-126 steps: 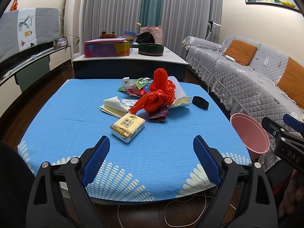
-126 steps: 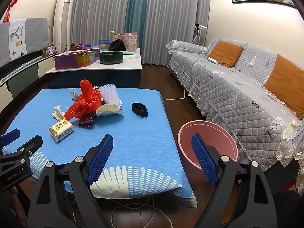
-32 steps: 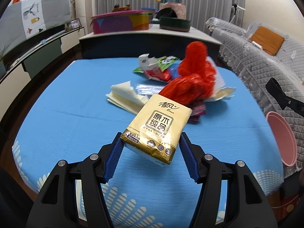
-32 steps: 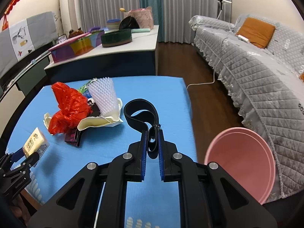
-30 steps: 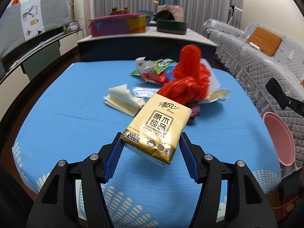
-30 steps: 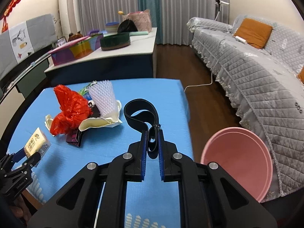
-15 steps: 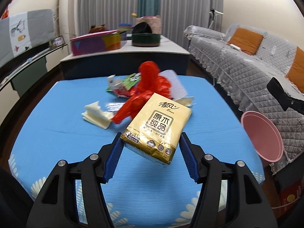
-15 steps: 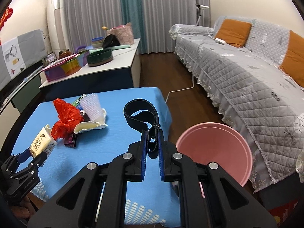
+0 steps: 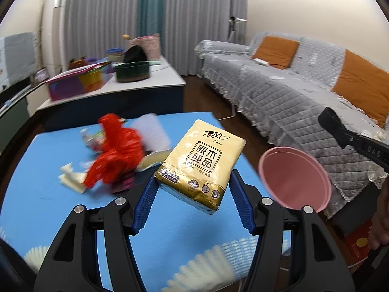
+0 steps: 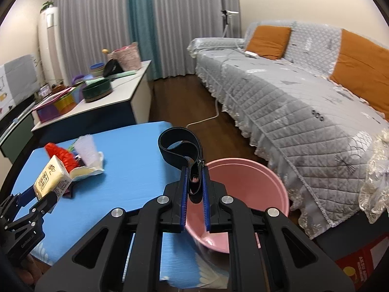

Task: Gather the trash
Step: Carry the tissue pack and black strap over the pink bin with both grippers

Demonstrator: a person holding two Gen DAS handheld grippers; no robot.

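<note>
Above the blue-clothed counter (image 9: 48, 209), the left claw (image 9: 193, 198) grips a gold tissue pack (image 9: 201, 160) between its blue pads, the pack tilted and lifted clear of the cloth. Beside the counter's right edge, the right claw (image 10: 195, 203) is clamped tight on a black strap loop (image 10: 178, 146), which stands up from the pads above the near rim of the pink bin (image 10: 252, 189). The bin sits on the floor between the counter and the grey sofa (image 10: 304, 112). On the counter behind the tissue pack lies the remaining pile: a red plastic bag (image 9: 114, 155), white netted foam (image 10: 85, 149), folded cream paper (image 9: 71, 177) and blurred wrappers.
</note>
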